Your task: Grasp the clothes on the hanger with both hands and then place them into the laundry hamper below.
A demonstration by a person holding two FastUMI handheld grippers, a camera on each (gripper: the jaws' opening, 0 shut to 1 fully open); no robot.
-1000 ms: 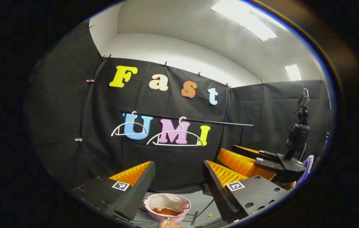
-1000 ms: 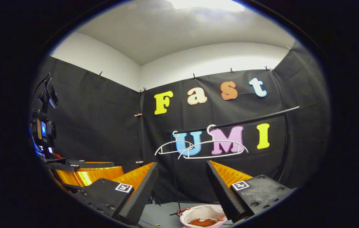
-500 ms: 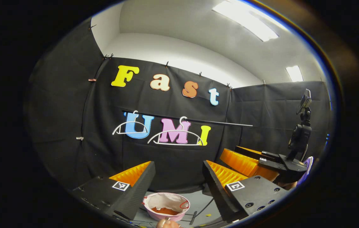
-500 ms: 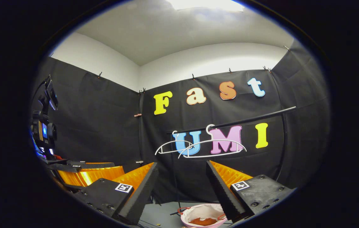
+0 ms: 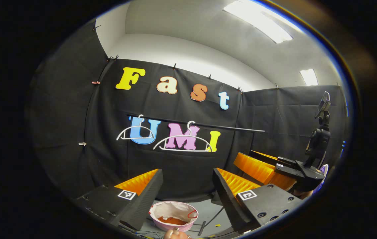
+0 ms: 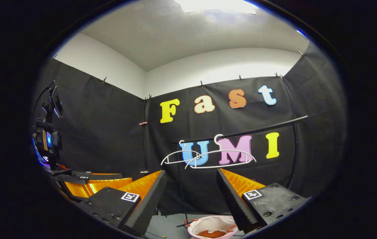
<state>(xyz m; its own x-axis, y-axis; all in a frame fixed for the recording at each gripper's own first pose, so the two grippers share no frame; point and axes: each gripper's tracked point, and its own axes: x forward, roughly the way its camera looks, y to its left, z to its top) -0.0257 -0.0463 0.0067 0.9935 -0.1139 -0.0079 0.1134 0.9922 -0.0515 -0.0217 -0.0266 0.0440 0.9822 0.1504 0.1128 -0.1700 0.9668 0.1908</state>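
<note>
Two bare white hangers (image 5: pixel 135 131) (image 5: pixel 183 143) hang on the black rail (image 5: pixel 208 125). Below stands the pink laundry hamper (image 5: pixel 161 208) with a rust-coloured garment (image 5: pixel 171 220) lying inside. My left gripper (image 5: pixel 187 171) is open and holds nothing, high above the hamper. The right gripper (image 5: pixel 268 166) shows off to its right. In the right gripper view, my right gripper (image 6: pixel 191 172) is open and holds nothing, facing the hangers (image 6: pixel 220 158) and the rail (image 6: pixel 261 127). The hamper (image 6: pixel 198 225) with the garment (image 6: pixel 211 233) sits low between its fingers. The left gripper (image 6: pixel 92 181) is at the left.
The rack's thin upright pole (image 6: pixel 181 192) runs down to the grey floor (image 5: pixel 211 209), where cables lie beside the hamper. A fingertip of the hand (image 5: pixel 175 234) holding the left gripper shows at the bottom edge. Black cloth walls close the booth on three sides.
The right gripper has tilted up a little, so hangers and rail sit lower in its view. In the left gripper view, the right gripper has drifted rightward. Both stay open.
</note>
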